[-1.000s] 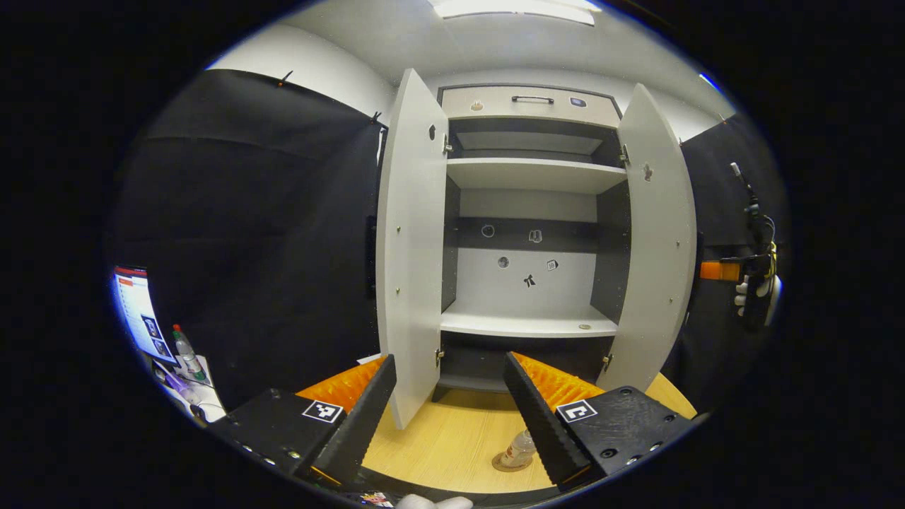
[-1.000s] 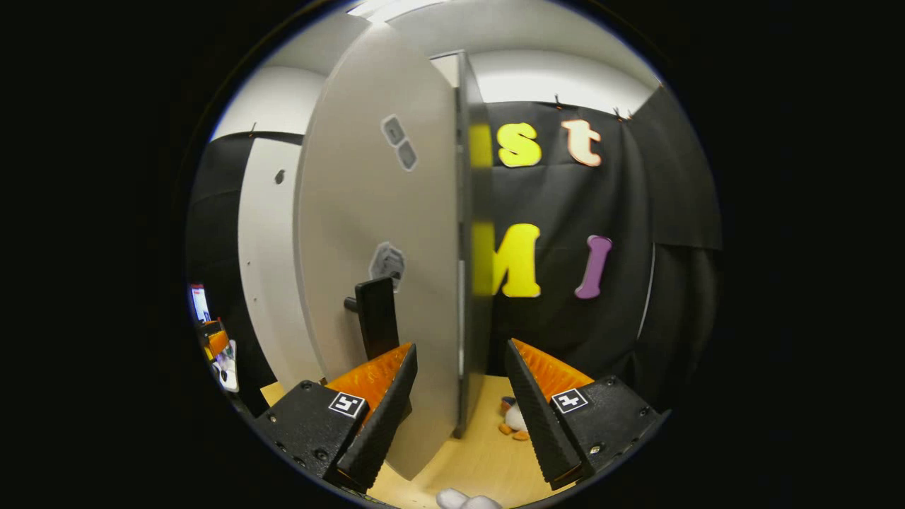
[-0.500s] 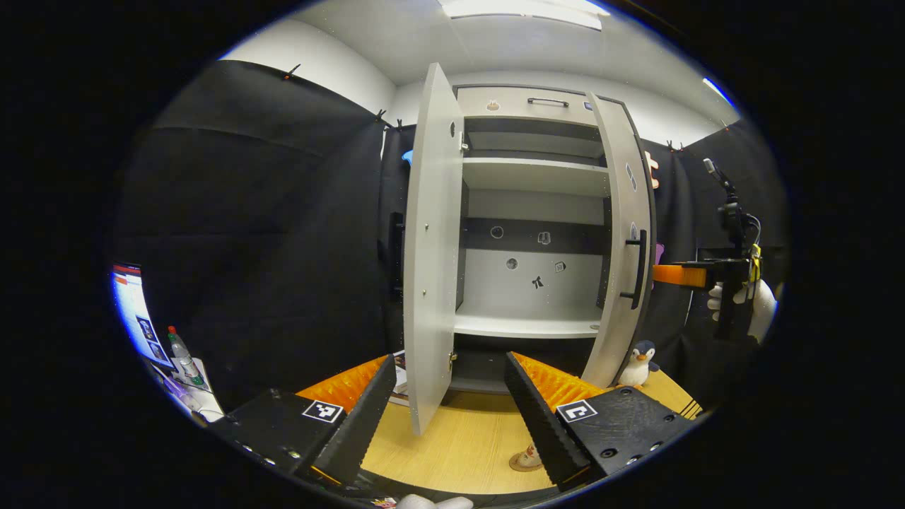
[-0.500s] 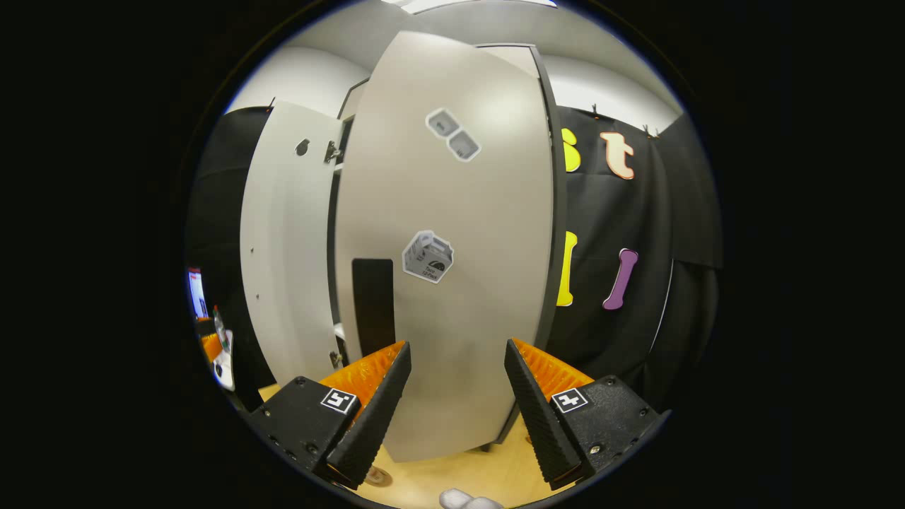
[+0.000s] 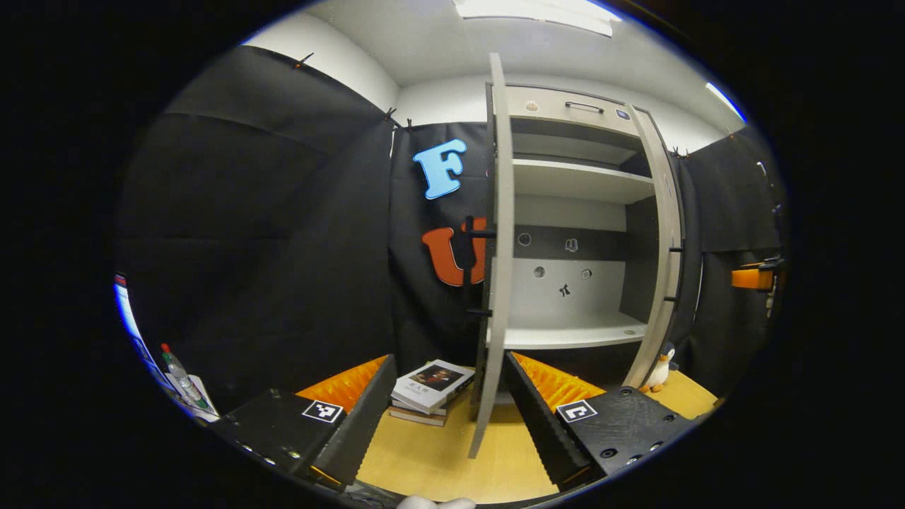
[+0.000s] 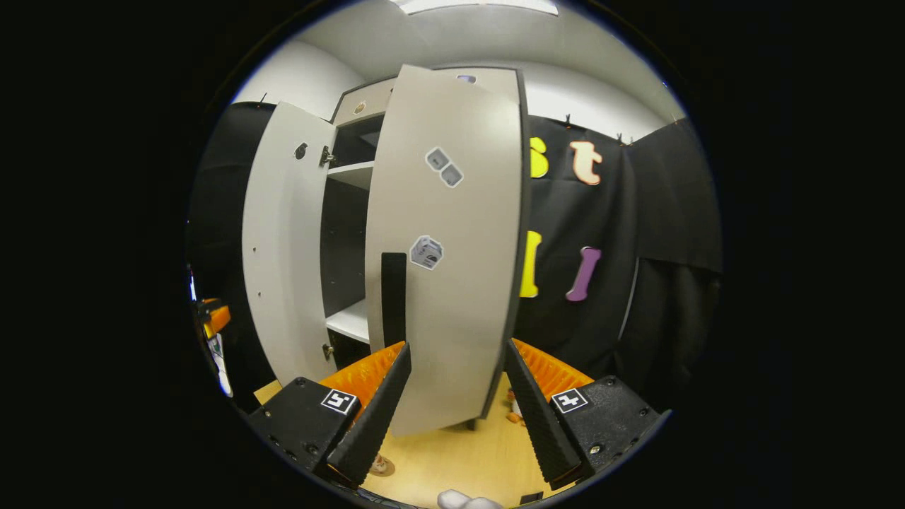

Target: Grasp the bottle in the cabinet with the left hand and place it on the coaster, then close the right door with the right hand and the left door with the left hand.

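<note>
Between the parted fingers of the right claw (image 6: 452, 410), the right door (image 6: 452, 233) stands nearly shut, its dark handle (image 6: 393, 297) just ahead; to finish well, press flat on the panel near the handle side until it seats, without letting a finger catch the edge. That claw is released and grasps nothing, pointing level at the door face. At the left claw (image 5: 445, 406), also released and level, the left door (image 5: 495, 283) shows edge-on, wide open, waiting its turn. A small piece at the tabletop (image 6: 452, 459) edge may be the coaster (image 6: 382, 465); the bottle I cannot make out.
</note>
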